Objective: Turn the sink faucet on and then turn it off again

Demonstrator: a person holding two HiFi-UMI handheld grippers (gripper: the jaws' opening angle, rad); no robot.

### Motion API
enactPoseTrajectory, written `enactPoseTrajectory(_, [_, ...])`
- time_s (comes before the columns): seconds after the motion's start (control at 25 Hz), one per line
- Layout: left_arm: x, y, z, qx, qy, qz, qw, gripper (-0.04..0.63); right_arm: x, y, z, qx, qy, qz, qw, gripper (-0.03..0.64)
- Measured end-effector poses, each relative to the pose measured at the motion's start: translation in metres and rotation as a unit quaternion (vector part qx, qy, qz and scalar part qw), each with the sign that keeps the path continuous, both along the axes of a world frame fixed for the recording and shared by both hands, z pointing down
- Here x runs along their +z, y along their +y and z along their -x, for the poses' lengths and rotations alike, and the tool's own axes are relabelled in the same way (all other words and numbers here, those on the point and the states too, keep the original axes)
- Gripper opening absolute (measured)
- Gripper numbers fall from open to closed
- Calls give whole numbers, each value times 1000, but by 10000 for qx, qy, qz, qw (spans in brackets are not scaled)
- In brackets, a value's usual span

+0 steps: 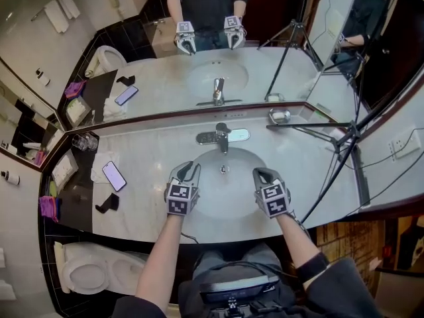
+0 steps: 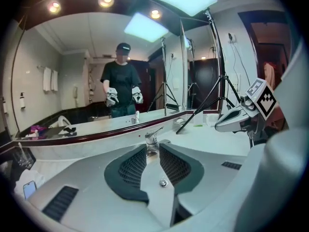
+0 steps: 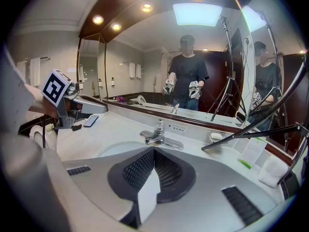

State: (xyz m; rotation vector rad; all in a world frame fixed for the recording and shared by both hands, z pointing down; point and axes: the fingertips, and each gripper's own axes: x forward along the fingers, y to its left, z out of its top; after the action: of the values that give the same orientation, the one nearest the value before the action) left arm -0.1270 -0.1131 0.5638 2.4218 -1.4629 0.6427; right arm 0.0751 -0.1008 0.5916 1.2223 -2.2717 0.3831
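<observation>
The chrome faucet (image 1: 222,136) stands at the back of the white sink basin (image 1: 225,194), its lever (image 2: 154,132) over the spout. I see no stream of water under the spout (image 3: 155,138). My left gripper (image 1: 187,169) hovers over the basin's left front, pointing at the faucet (image 2: 153,140). In the left gripper view its jaws (image 2: 152,149) stand a little apart with nothing between them. My right gripper (image 1: 260,173) hangs over the basin's right front. Its pads (image 3: 153,151) are closed together on nothing. Neither gripper touches the faucet (image 3: 158,134).
A phone (image 1: 114,175) and a black clip-like object (image 1: 108,203) lie on the counter to the left, with a glass (image 1: 85,141) behind them. A soap dish (image 1: 279,116) and a black tripod (image 1: 334,138) stand at the right. The mirror runs along the back; a toilet (image 1: 86,270) is lower left.
</observation>
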Motion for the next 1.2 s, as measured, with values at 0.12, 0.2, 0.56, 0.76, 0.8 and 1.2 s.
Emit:
enactPoseTrajectory(0.12, [5, -24, -17, 344, -259, -16, 9991, 103, 6, -9, -1, 15, -15, 57, 10000, 18])
enactPoseTrajectory(0.2, [10, -39, -30, 569, -441, -44, 9974, 133, 12, -13, -2, 34, -26, 120, 9999, 17])
enactPoseTrajectory(0.56, [53, -97, -81, 1385, -1574, -339, 9772, 175, 48, -21, -1, 33, -108, 385, 9992, 17])
enactPoseTrajectory(0.76, [69, -125, -100, 1669, -1922, -427, 9661, 175, 61, -20, -5, 76, -124, 496, 9987, 17])
enactPoseTrajectory(0.8, [71, -130, -104, 1718, -1967, -453, 9642, 175, 63, -21, -7, 90, -126, 519, 9985, 17])
enactPoseTrajectory(1.2, [100, -151, -137, 2245, -2545, -658, 9384, 173, 89, -16, -25, 262, -149, 743, 9968, 17])
